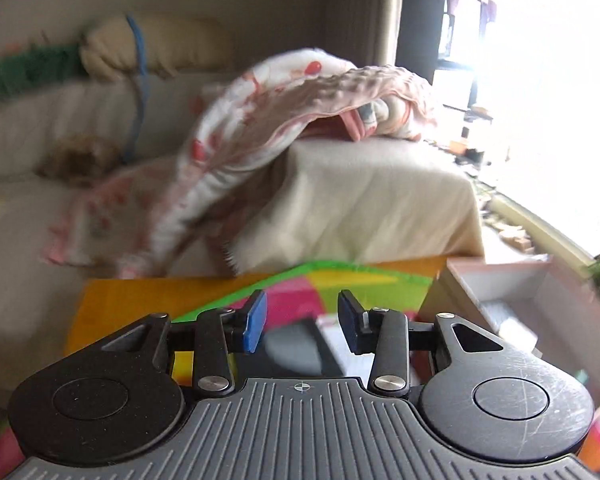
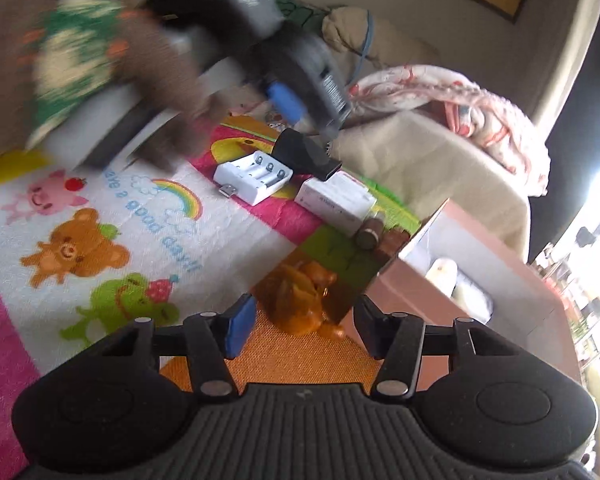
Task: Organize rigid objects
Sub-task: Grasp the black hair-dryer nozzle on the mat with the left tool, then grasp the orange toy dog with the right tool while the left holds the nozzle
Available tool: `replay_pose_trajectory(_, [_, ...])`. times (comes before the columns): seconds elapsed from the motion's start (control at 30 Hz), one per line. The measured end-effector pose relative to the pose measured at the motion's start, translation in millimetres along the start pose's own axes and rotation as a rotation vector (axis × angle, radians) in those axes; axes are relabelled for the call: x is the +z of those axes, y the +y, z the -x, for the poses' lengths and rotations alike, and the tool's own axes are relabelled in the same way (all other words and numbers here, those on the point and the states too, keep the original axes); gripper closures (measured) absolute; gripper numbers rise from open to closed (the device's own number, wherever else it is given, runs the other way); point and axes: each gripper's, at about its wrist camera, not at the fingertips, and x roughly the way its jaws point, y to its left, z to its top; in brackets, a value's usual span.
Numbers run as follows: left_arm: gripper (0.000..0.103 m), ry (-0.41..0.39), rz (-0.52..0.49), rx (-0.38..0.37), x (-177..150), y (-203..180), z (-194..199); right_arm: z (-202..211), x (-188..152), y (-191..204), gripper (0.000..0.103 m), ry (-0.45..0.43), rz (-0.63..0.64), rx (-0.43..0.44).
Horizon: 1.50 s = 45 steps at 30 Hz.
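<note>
Right wrist view: your right tool (image 2: 300,330) spread and empty above the orange figurine (image 2: 306,294) on the worktop (image 2: 284,356) beside the box (image 2: 488,248); likely light, stiff, slippery — pinch its middle; left tool (image 1: 302,322) likewise spread.

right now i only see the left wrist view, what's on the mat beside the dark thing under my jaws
observer: from the right wrist view, a white plastic battery charger with open slots lies just left of that black wedge-shaped object.
operator: anything between it and the cardboard box
observer: a white rectangular carton, then a brown cylinder lying on its side close to the pink cardboard box.
operator: is the box empty
observer: no, a cream rounded object sits inside it, against the near wall.
</note>
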Motion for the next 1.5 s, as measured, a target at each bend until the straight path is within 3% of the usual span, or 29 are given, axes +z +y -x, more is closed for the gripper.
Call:
replay_pose_trajectory(0.1, [0.06,0.112,0.11,-0.06,11.1,25.3,-36.6,0.6,-1.7,-9.4,0.047,0.002,-0.069,0.055])
replay_pose_trajectory(0.2, [0.061,0.184,0.124,-0.089,3.3,33.9,-49.9,1.8,-5.9,-11.8,0.047,-0.002,-0.092,0.064])
replay_pose_trajectory(0.53, [0.06,0.223,0.02,-0.254,-59.6,0.1,27.5,1.6,-6.1,-16.1,0.046,-0.007,-0.141,0.093])
replay_pose_trajectory(0.8, [0.058,0.219,-0.034,-0.244,-100.4,-16.8,82.1,-11.3,3.9,-12.2,0.049,0.002,-0.14,0.067])
replay_pose_trajectory(0.83, [0.058,0.221,-0.04,-0.243,-103.1,-18.7,86.7,-12.2,4.2,-12.6,0.052,0.008,-0.141,0.069])
replay_pose_trajectory(0.9, [0.057,0.228,-0.07,-0.231,-107.3,-25.8,93.8,-12.2,4.8,-12.9,0.075,0.027,-0.133,0.061])
replay_pose_trajectory(1.07, [0.053,0.261,-0.236,-0.203,-112.7,-56.4,98.7,5.7,-4.3,-22.2,0.078,0.04,-0.131,0.069])
replay_pose_trajectory(1.2, [0.05,0.338,-0.346,-0.166,-124.3,-76.0,97.0,30.5,-23.7,-37.5,0.078,0.071,-0.13,0.039])
replay_pose_trajectory(1.33, [0.05,0.326,-0.345,-0.159,-127.0,-80.5,99.6,56.3,-45.5,-55.6,0.079,0.087,-0.11,-0.013])
replay_pose_trajectory(1.37, [0.05,0.32,-0.329,-0.169,-127.9,-81.1,100.2,60.8,-49.7,-58.8,0.078,0.093,-0.103,-0.026])
replay_pose_trajectory(1.43, [0.05,0.312,-0.315,-0.174,-130.1,-83.1,99.3,67.3,-56.1,-65.1,0.068,0.104,-0.122,-0.056])
replay_pose_trajectory(1.5, [0.05,0.304,-0.319,-0.175,-132.1,-88.2,100.5,71.2,-60.9,-71.8,0.035,0.103,-0.164,-0.067])
